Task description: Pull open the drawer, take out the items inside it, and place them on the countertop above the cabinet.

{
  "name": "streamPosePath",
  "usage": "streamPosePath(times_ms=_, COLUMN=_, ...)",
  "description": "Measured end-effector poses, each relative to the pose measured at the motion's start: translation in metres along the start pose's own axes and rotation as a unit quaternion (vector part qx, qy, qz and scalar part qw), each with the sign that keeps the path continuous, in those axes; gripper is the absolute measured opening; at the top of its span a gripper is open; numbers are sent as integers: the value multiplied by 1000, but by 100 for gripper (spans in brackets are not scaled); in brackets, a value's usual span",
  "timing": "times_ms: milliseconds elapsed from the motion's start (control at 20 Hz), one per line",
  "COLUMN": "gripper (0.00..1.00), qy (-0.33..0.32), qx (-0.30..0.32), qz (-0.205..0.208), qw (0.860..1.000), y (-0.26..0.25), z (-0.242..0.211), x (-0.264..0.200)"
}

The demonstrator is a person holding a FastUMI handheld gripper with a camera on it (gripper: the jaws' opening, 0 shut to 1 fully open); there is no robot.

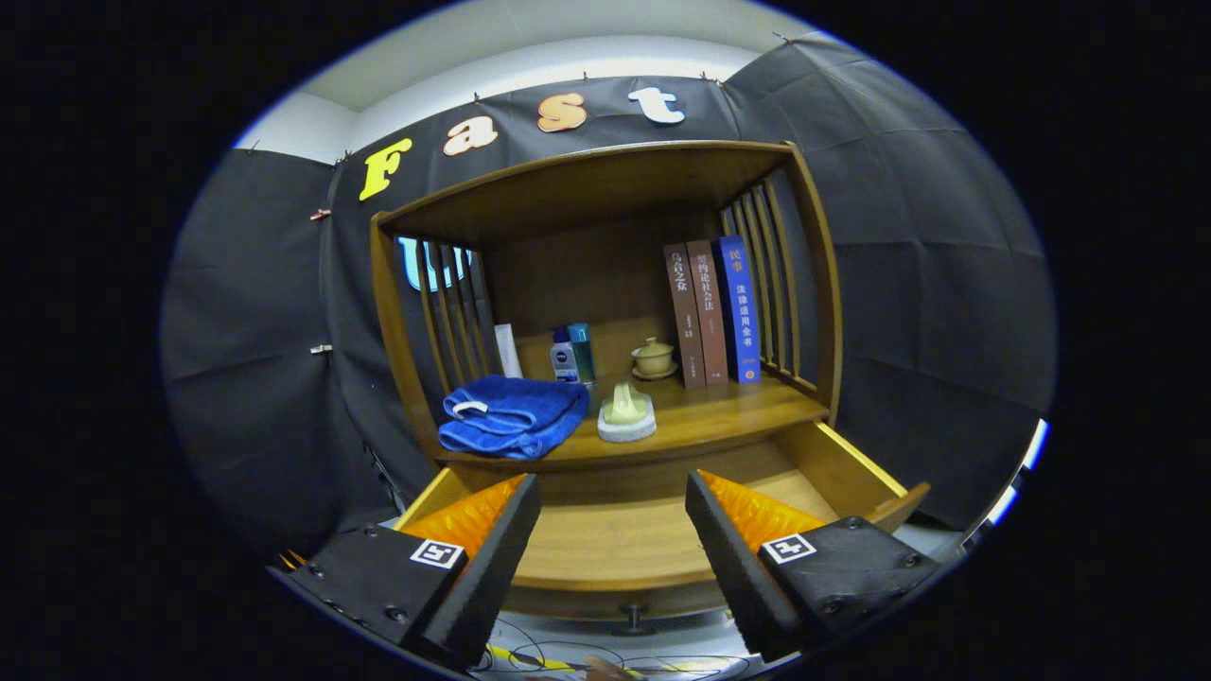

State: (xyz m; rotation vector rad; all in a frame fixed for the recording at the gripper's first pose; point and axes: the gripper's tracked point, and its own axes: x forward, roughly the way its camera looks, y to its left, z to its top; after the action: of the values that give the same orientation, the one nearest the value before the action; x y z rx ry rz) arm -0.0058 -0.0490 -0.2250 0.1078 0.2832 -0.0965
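The wooden cabinet's drawer (851,473) is pulled out toward me, and its bare wooden floor shows between my fingers with nothing lying on the visible part. My gripper (613,492) hangs open above the drawer, holding nothing. On the countertop (728,416) just beyond the fingers lie a folded blue towel (516,416) on the left and a pale green figurine on a round white base (626,416) beside it. The drawer's knob (632,617) shows below the front panel.
Further back on the countertop stand two small bottles (572,357), a white tube (508,350), a lidded ceramic cup on a saucer (653,359) and three upright books (714,312). Slatted side walls and a wooden top shelf (587,180) enclose the countertop.
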Motion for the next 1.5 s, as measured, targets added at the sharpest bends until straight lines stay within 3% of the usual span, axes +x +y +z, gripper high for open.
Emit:
streamPosePath(times_ms=300, gripper=99, qy=19, qx=-12, qz=-12, qw=1000, y=-12, z=-75, x=-15)
streamPosePath(times_ms=600, gripper=99, qy=45, qx=-42, qz=-11, qw=998, y=-13, z=-111, x=1)
streamPosePath(times_ms=1050, gripper=99, qy=42, qx=-31, qz=-30, qw=998, y=-14, z=-107, x=18)
streamPosePath(times_ms=1500, gripper=99, qy=35, qx=-8, qz=-28, qw=999, y=-12, z=-87, x=105)
